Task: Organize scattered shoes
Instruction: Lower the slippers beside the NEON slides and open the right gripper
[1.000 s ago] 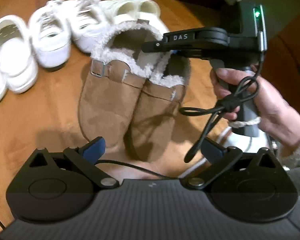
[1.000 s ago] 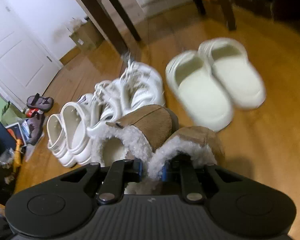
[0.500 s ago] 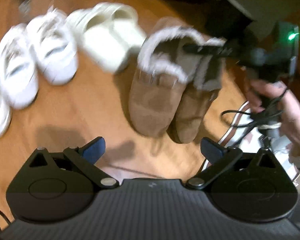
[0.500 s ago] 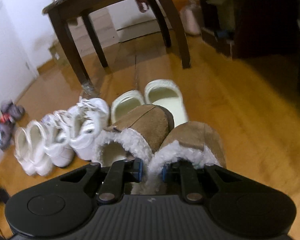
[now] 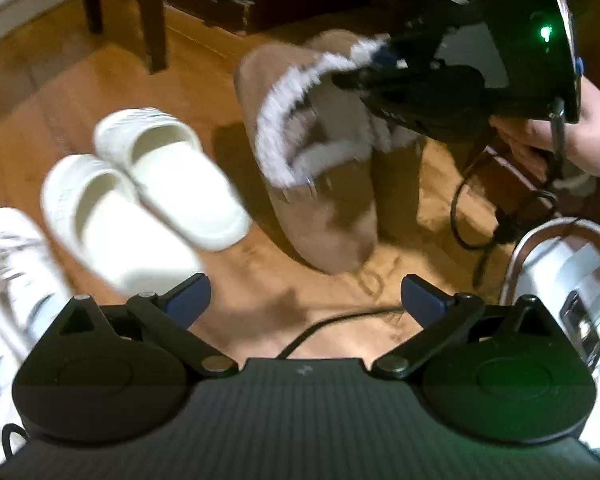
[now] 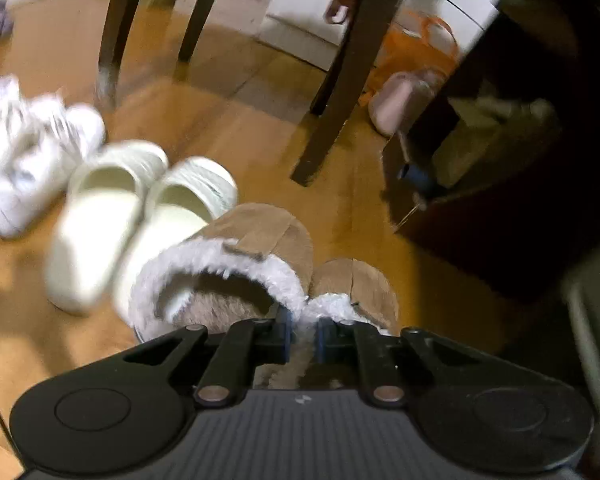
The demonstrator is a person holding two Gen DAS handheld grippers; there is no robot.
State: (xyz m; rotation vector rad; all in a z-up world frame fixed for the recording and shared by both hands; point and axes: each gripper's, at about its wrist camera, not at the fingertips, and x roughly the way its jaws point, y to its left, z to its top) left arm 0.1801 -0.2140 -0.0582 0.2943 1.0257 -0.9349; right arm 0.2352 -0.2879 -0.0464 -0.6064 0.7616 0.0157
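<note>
A pair of tan suede slippers (image 6: 260,240) with white fleece lining hangs from my right gripper (image 6: 302,332). Its jaws are closing tight on the two inner fleece collars, pinched together. In the left wrist view the slippers (image 5: 324,200) dangle toes down just above the wooden floor, held by the right gripper (image 5: 364,72) in a person's hand. My left gripper (image 5: 306,296) is open and holds nothing, low over the floor in front of them. Cream clogs (image 5: 148,200) sit side by side left of the slippers, with white sneakers (image 5: 8,272) further left.
Dark table legs (image 6: 340,80) stand behind the cream clogs (image 6: 132,208) and white sneakers (image 6: 28,152). A pink shoe (image 6: 396,104) and an orange bag lie beyond them. A dark cabinet (image 6: 500,200) fills the right. A white appliance (image 5: 560,264) and black cable lie at right.
The slippers have been carried right along the shoe row, past the sneakers to beside the cream clogs, and rolled. Both views swung toward the table legs. The left gripper stayed open.
</note>
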